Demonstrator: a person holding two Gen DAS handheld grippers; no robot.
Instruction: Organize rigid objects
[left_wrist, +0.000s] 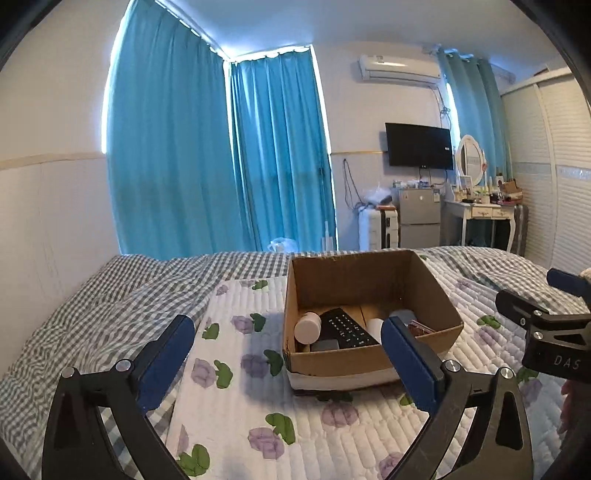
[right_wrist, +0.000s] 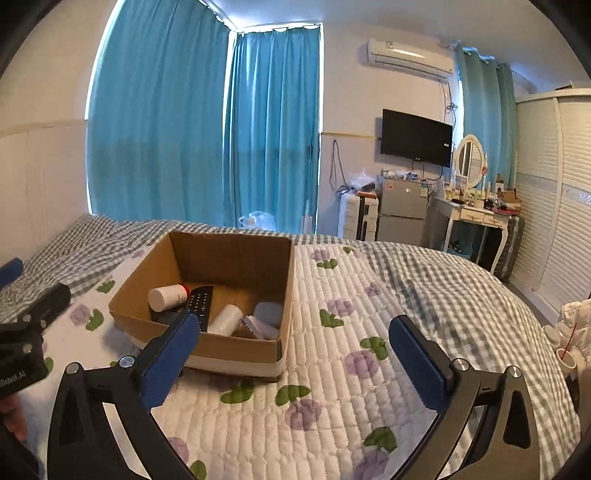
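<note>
An open cardboard box (left_wrist: 439, 295) (right_wrist: 229, 345) stands on the quilted floral bedspread. It holds a black remote (left_wrist: 347, 328) (right_wrist: 201, 301), a white bottle with a red label (left_wrist: 307, 326) (right_wrist: 168, 297), a second white bottle (right_wrist: 226, 319), a pale blue round object (right_wrist: 269, 313) and a few smaller items. My left gripper (left_wrist: 288, 343) is open and empty, just in front of the box. My right gripper (right_wrist: 293, 341) is open and empty, in front of the box and to its right. The right gripper also shows at the right edge of the left wrist view (left_wrist: 543, 314).
The floral bedspread (right_wrist: 332, 387) lies over a grey checked sheet (left_wrist: 92, 314). White items lie at the bed's right edge (right_wrist: 570, 332). Blue curtains, a wall TV, a small fridge, a dressing table and a wardrobe stand beyond the bed.
</note>
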